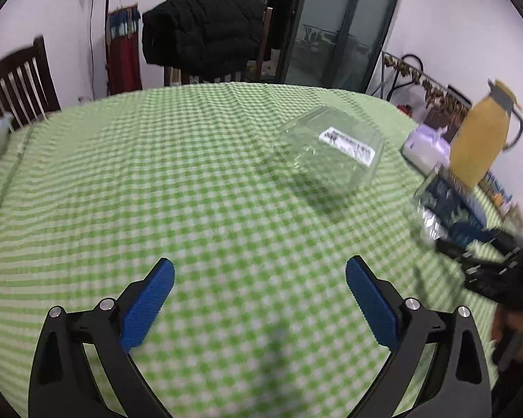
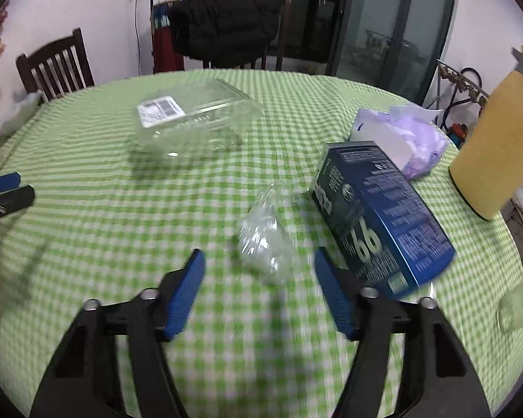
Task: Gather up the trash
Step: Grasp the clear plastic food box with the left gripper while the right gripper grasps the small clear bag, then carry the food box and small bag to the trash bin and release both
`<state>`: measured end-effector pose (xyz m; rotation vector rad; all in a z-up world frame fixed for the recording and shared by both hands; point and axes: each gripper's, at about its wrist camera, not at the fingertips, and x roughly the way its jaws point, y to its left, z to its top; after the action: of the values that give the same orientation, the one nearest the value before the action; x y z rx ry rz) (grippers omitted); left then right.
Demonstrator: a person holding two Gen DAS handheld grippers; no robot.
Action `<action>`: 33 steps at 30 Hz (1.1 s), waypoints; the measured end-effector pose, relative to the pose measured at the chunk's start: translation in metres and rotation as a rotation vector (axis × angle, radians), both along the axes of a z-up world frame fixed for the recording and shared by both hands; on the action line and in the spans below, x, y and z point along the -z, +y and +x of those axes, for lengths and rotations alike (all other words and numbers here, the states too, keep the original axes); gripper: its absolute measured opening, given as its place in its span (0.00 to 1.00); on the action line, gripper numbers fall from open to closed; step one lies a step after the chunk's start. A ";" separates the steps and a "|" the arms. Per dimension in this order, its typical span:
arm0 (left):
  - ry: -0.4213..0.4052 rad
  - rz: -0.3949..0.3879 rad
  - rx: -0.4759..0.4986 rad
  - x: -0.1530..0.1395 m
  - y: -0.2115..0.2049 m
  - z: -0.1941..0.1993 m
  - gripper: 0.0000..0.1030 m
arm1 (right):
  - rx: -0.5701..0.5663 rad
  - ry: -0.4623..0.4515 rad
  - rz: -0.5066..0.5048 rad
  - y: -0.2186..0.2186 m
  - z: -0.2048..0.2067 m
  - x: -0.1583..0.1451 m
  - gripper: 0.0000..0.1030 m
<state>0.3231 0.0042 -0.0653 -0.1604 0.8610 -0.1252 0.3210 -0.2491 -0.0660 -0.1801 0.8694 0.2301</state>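
A clear plastic clamshell box (image 1: 333,148) with a white label lies on the green checked tablecloth (image 1: 157,181), ahead and right of my left gripper (image 1: 259,268), which is open over bare cloth. In the right wrist view the same box (image 2: 188,122) sits at the far left. A crumpled clear plastic bag (image 2: 263,240) lies just ahead of my right gripper (image 2: 258,259), which is open, its blue pads apart from the bag. A blue carton (image 2: 376,212) lies beside the bag on the right. The left gripper's blue fingertip (image 2: 3,181) shows at the left edge.
A tissue pack (image 2: 401,139) and a yellow jug (image 2: 498,153) stand at the table's right side. A clear glass (image 2: 516,308) is near the right edge. Wooden chairs (image 1: 21,80) stand behind the table, one draped with a black jacket (image 1: 205,35).
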 end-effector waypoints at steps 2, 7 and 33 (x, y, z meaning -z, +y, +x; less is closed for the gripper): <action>0.006 -0.051 -0.028 0.002 0.002 0.018 0.93 | 0.009 0.029 0.012 -0.001 0.013 0.008 0.39; 0.064 -0.301 -0.138 0.010 0.012 0.082 0.93 | -0.026 0.028 0.044 -0.004 0.020 0.008 0.30; -0.053 -0.390 -0.091 -0.047 -0.092 0.066 0.26 | 0.125 -0.216 0.213 -0.160 -0.138 -0.080 0.29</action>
<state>0.3896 -0.0882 -0.0188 -0.5584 0.7677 -0.2108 0.1832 -0.4092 0.0140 0.0480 0.6343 0.1811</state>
